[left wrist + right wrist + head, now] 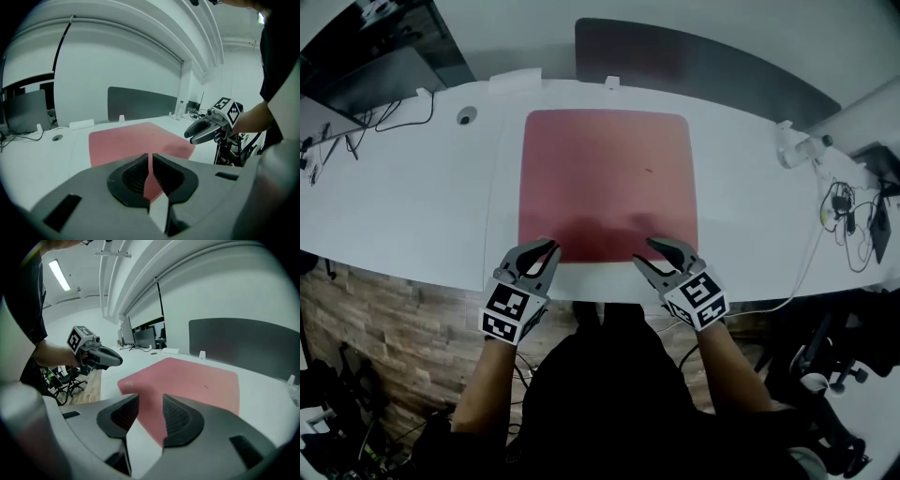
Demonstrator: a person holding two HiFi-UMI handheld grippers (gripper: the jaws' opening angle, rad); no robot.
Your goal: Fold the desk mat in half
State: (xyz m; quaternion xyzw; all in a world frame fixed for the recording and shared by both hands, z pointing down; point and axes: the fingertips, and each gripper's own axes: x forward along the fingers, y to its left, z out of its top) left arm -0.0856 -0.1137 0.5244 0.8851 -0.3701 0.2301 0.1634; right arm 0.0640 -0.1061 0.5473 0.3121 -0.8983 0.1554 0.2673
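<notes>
A dusky pink desk mat (607, 183) lies flat and unfolded on the white desk (412, 202). My left gripper (547, 248) hovers at the mat's near left corner, shut with nothing between its jaws. My right gripper (645, 253) is at the near edge toward the right corner, open and empty. In the left gripper view the shut left gripper (150, 158) points across the mat (133, 143), with the right gripper (206, 131) to its right. In the right gripper view the open right gripper (150, 401) looks over the mat (197, 380), with the left gripper (101, 358) beyond. Whether either touches the mat I cannot tell.
A dark divider panel (703, 56) stands behind the desk. A round cable hole (466, 115) is at the back left, near a monitor (366, 80). A white clamp fitting (789, 145) and cables (853, 216) sit at the right. The desk's front edge runs just under the grippers.
</notes>
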